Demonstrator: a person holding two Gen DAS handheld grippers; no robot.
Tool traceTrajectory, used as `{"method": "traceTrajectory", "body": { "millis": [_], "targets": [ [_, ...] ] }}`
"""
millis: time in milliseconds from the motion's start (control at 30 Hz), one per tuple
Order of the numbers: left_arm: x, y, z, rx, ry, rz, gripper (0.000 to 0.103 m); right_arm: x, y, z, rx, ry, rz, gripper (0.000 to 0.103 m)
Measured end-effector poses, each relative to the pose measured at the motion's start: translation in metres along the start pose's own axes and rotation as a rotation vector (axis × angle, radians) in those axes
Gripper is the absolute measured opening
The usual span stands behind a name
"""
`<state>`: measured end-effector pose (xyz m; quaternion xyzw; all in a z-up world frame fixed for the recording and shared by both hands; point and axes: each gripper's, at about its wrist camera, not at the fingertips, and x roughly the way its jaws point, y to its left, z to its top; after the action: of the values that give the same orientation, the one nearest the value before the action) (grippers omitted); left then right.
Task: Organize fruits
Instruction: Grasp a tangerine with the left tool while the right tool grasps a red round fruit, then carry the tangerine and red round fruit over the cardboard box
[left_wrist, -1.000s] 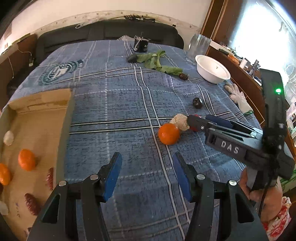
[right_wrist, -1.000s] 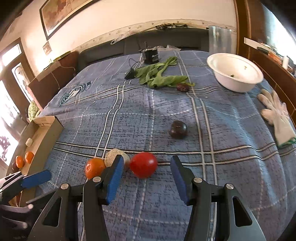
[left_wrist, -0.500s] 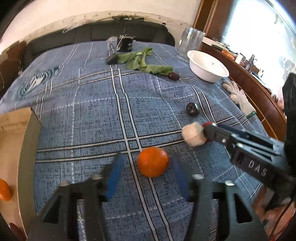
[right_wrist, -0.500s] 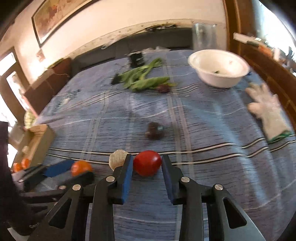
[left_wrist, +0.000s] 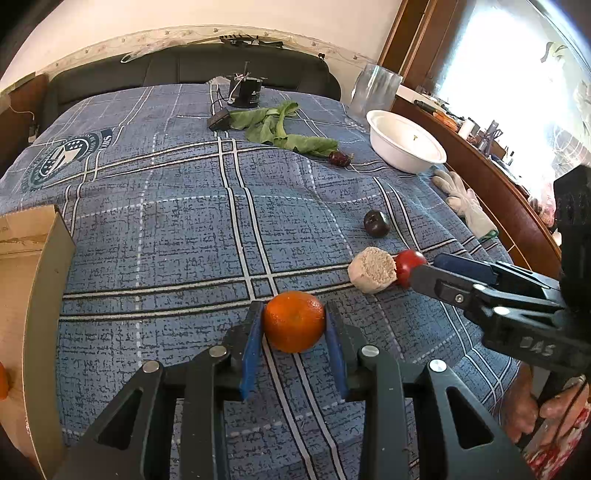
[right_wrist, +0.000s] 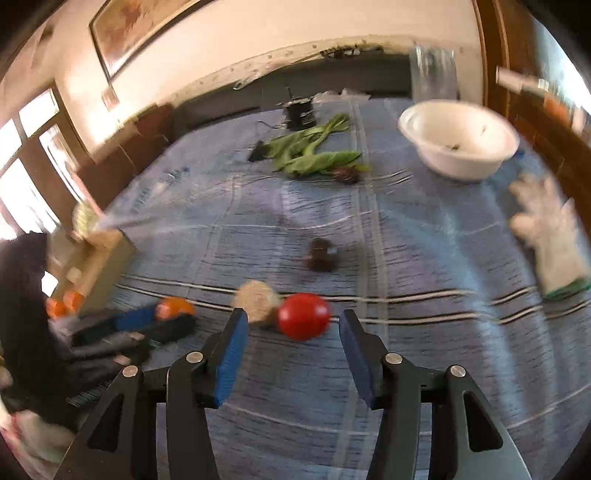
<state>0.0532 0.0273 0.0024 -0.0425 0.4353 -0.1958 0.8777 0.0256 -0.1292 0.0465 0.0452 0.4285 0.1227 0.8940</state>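
**Left jaws closing on orange, right jaws opening around tomato**

My left gripper (left_wrist: 293, 325) has its blue pads pressed on both flanks of the orange (left_wrist: 294, 320), and the jaws are closing on it; the fruit sits on the blue plaid cloth (left_wrist: 177, 229). My right gripper (right_wrist: 290, 332) is opening: the red tomato (right_wrist: 303, 320) lies between the fingertips, clear gaps on both sides, no contact.

Just left of the tomato, touching it, a beige lump (right_wrist: 256, 300). Ahead of the right gripper, a dark plum (right_wrist: 320, 254) (blurred). Further ahead, green leaves (left_wrist: 280, 129) with a small dark red fruit (left_wrist: 339, 158) at their tip. Ahead and to the right, a white bowl (left_wrist: 406, 142) and a white glove (left_wrist: 463, 205). Left of my left gripper, a cardboard box (left_wrist: 40, 280) with more oranges inside.
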Motion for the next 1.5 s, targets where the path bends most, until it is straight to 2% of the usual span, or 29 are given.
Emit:
{"method": "traceTrajectory", "body": {
  "millis": [100,200,333,433,500,600,767,900,1000,1200,1367,1500],
  "targets": [
    [0.0,0.0,0.0,-0.003,0.002,-0.003,0.031,0.004,-0.006,-0.001,-0.001,0.018,-0.065,0.056],
    [-0.001,0.001,0.0,-0.016,0.002,-0.009,0.031,0.008,-0.007,-0.002,0.003,0.024,-0.051,0.056],
    [0.0,-0.001,-0.001,-0.019,-0.008,0.007,0.031,0.017,0.004,-0.003,-0.034,0.021,-0.078,0.055],
    [0.0,-0.004,-0.001,-0.003,-0.008,0.014,0.035,0.019,0.008,-0.003,-0.034,0.007,-0.078,0.046],
    [-0.001,-0.004,-0.002,-0.003,-0.008,0.013,0.035,0.019,0.008,-0.003,-0.033,0.001,-0.087,0.036],
    [-0.001,-0.004,-0.002,0.003,-0.006,0.021,0.031,0.019,0.005,-0.003,-0.008,-0.004,-0.095,0.035],
    [-0.003,-0.001,-0.002,-0.019,-0.009,0.019,0.03,0.015,0.001,-0.002,0.027,-0.017,-0.144,0.035],
    [-0.005,0.003,-0.003,-0.062,-0.004,-0.018,0.03,0.01,-0.003,-0.002,0.063,-0.037,-0.173,0.035],
    [-0.008,0.009,-0.005,-0.108,-0.001,-0.051,0.03,0.0,-0.003,-0.005,0.129,-0.047,-0.149,0.035],
    [-0.018,0.017,-0.01,-0.172,-0.012,-0.082,0.03,-0.039,0.024,-0.02,0.092,-0.081,-0.165,0.036],
    [-0.049,0.019,-0.013,-0.208,-0.053,-0.116,0.03,-0.072,0.048,-0.026,0.04,-0.115,-0.174,0.036],
    [-0.084,0.031,-0.022,-0.217,-0.077,-0.136,0.03,-0.084,0.073,-0.02,0.005,-0.137,-0.132,0.036]
  ]
}}
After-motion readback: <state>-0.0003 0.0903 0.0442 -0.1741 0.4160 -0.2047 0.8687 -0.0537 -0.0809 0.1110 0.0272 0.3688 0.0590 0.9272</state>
